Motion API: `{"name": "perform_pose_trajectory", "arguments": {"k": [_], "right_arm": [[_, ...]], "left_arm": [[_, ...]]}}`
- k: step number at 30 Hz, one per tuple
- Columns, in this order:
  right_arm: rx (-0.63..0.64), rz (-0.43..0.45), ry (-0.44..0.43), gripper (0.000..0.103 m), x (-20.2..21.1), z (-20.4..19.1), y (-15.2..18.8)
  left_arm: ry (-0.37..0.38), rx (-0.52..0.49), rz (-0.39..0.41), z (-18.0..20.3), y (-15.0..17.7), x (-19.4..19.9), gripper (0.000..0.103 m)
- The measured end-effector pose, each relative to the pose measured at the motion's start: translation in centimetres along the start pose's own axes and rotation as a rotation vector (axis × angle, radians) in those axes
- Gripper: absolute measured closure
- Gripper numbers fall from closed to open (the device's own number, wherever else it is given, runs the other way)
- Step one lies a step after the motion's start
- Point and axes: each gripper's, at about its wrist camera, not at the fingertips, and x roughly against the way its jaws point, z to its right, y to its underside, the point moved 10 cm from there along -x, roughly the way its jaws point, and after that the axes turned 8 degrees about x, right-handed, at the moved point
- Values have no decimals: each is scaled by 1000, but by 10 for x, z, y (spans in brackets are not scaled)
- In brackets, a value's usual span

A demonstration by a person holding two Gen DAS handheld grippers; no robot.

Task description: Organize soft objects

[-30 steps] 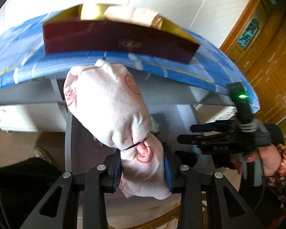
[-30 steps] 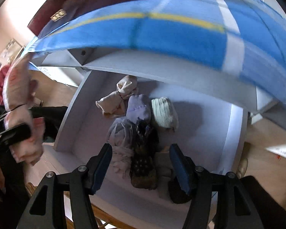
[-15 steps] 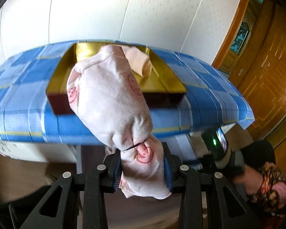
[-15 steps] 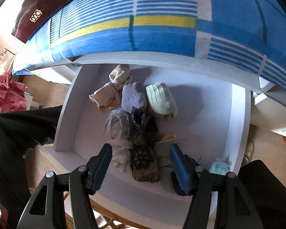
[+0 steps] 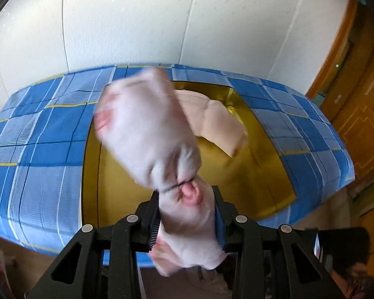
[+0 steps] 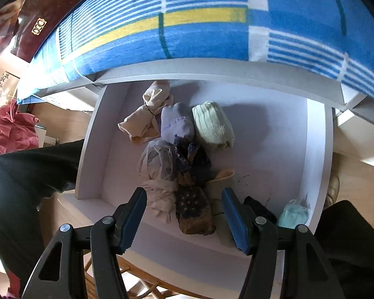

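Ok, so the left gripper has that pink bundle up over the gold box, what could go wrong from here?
1. The left gripper pinches only the tail of the pink bundle below its tie; the heavier end could swing or slip out.
2. A peach garment already lies in the gold box, so the bundle may land on top of it and roll.
3. The right gripper is open over the sock pile in the drawer and could snag it.

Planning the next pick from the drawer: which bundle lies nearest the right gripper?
The dark dotted bundle, lying between the open right gripper fingers; the lilac and green ones sit farther back.
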Motion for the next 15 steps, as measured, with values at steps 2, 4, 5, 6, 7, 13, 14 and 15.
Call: {"name": "perform_pose_trajectory", "arguments": {"k": [2, 4, 5, 6, 7, 13, 14, 15], "right_arm": [[-10, -5, -8, 40, -1, 1, 1], [-21, -10, -17, 40, -3, 1, 2], [-25, -12, -22, 40, -3, 1, 2], [-28, -13, -25, 40, -3, 1, 2], [-33, -15, -30, 40, -4, 1, 3], [-50, -21, -48, 40, -6, 2, 4], [-53, -22, -50, 40, -6, 2, 4], [-59, -23, -54, 40, -7, 3, 5]], "left_arm": [[-34, -15, -17, -5, -9, -11, 66], [-74, -30, -37, -16, -18, -24, 66], [-90, -28, -45, -20, -24, -32, 66], [-109, -21, -49, -25, -30, -40, 67], [-121, -16, -52, -28, -32, -46, 69], [-202, -2, -55, -52, -56, -79, 72], [-204, -6, -59, -51, -57, -83, 72], [-200, -6, -59, -50, -58, -86, 72]]}}
